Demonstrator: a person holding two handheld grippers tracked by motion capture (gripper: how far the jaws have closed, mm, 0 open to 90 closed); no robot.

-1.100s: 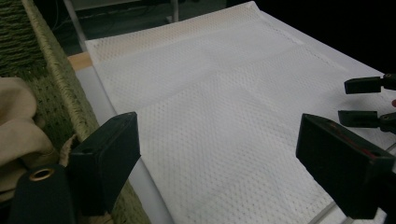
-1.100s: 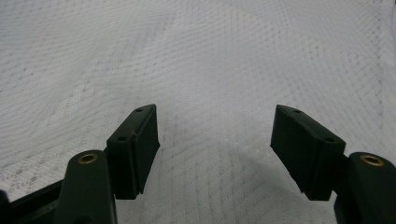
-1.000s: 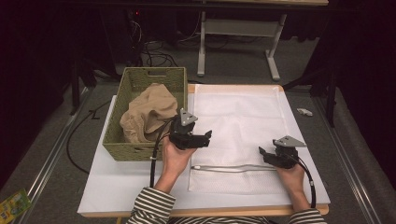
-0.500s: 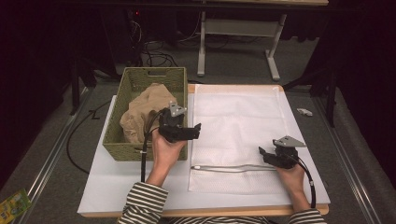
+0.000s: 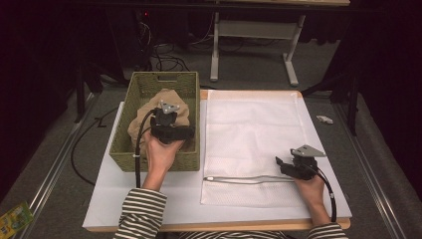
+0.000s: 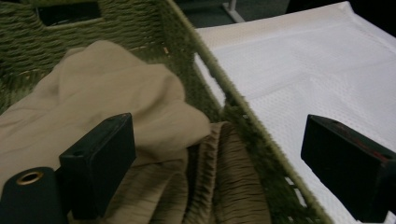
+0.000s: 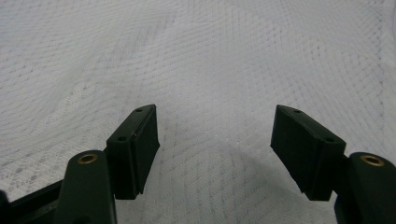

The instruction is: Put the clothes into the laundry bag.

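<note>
A green wicker basket (image 5: 164, 74) (image 6: 196, 51) stands at the left of the table with a crumpled beige cloth (image 5: 169, 97) (image 6: 107, 88) inside it. To its right a white mesh bag (image 5: 254, 124) (image 6: 327, 60) (image 7: 196, 56) lies flat, its zipper (image 5: 244, 179) running along the near edge. My left gripper (image 5: 186, 133) (image 6: 215, 135) hovers open over the basket's near right corner, one jaw above the cloth and the other above the bag, holding nothing. My right gripper (image 5: 282, 167) (image 7: 215, 121) stands open just above the mesh at the zipper's right end.
Basket and bag rest on a white board (image 5: 109, 199) on the table. Behind the table are a desk frame's legs (image 5: 288, 69) and cables on the floor. A small white object (image 5: 323, 119) lies on the floor at right, a yellow-green packet (image 5: 15, 219) at bottom left.
My left hand has moved left and away from the bag's edge to above the basket and cloth. The right hand has stayed where it was.
</note>
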